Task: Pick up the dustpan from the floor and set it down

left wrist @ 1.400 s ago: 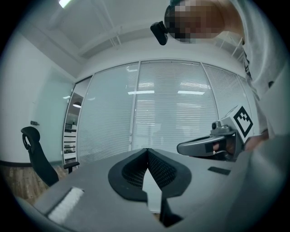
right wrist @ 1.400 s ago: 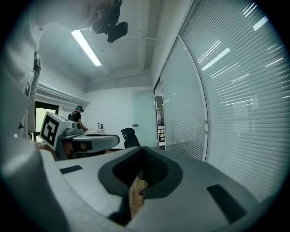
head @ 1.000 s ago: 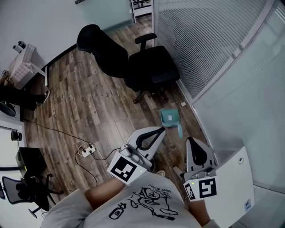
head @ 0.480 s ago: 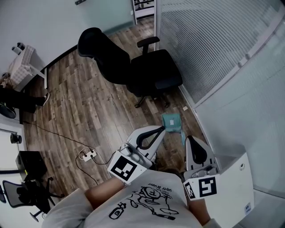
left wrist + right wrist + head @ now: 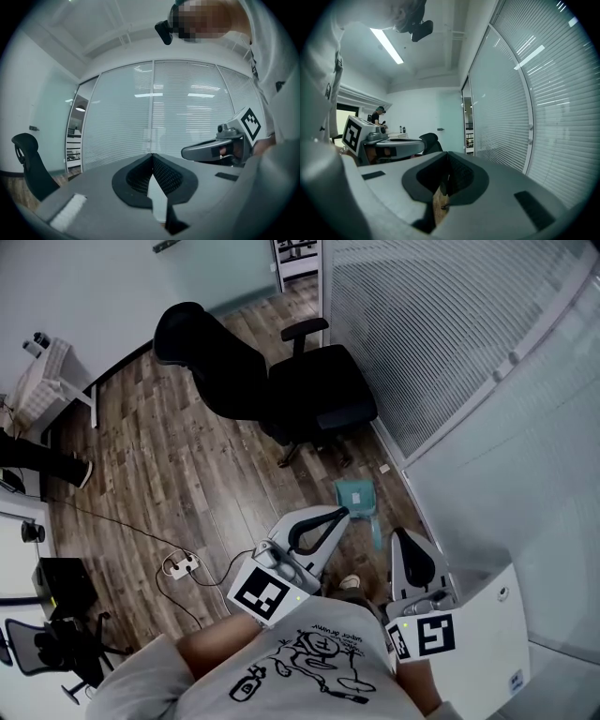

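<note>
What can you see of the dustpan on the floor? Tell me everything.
The dustpan is teal and looks plastic: a squarish scoop with a slim handle pointing toward the person. It lies on the wooden floor, close to the foot of the glass wall, just before the black office chair. Only the floor touches it; finer detail is too small to tell.

Setting: office room. Wood-plank floor (image 5: pixel 178 465) throughout. Black swivel chair (image 5: pixel 281 381) with armrests at far centre; a second chair (image 5: pixel 52 643) at near left. Right side: glass partition (image 5: pixel 450 334) with slatted blinds, floor to ceiling. White desk (image 5: pixel 52 381) at far left. Power strip (image 5: pixel 180 564) with its cable on the floor. Strip light (image 5: pixel 386 45) on a white ceiling.
</note>
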Available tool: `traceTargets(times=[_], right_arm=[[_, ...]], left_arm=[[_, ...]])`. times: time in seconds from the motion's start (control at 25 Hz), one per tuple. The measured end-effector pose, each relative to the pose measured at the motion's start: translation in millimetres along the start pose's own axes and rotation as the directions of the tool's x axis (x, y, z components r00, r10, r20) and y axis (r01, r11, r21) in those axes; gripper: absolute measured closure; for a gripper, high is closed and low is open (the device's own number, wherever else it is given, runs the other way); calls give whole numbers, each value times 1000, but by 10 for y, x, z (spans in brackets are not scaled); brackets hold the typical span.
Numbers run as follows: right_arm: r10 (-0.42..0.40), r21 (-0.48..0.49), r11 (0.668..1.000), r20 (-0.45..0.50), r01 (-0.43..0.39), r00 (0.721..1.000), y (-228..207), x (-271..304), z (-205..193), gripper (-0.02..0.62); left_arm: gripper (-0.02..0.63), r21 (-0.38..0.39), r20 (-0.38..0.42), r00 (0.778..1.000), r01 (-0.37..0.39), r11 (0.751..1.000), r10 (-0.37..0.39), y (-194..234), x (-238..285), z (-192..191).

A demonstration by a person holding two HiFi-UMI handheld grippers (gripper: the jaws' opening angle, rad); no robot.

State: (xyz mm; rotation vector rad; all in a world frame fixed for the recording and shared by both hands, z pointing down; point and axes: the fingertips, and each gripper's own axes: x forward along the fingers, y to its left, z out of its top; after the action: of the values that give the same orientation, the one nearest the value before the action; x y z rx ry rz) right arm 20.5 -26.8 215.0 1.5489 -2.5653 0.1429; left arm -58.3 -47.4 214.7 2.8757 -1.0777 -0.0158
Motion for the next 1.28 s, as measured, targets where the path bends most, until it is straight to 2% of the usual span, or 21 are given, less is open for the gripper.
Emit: traceTargets(times=[0.44,0.72,0.96,1.28], right_arm=[[-24,-13,1000,9,24,1000,-571,-370,51,592],[-19,3,1000,1,19,1000,-641,-492,-5,592],[-12,4,1000,-47,12,999,-707,-429,-218,591],[40,79,996,-126,-30,991,-701,-358,-705,589]], left_arm=[[612,4,12,999,38,999,-38,-492,507,88],[612,18,-13,999,47,999,-46,-621,585,38],[612,13,-48,998,43,999,-42,-621,655,-140],[612,-24,-101,994,32,999,-34,-600,644,-538]])
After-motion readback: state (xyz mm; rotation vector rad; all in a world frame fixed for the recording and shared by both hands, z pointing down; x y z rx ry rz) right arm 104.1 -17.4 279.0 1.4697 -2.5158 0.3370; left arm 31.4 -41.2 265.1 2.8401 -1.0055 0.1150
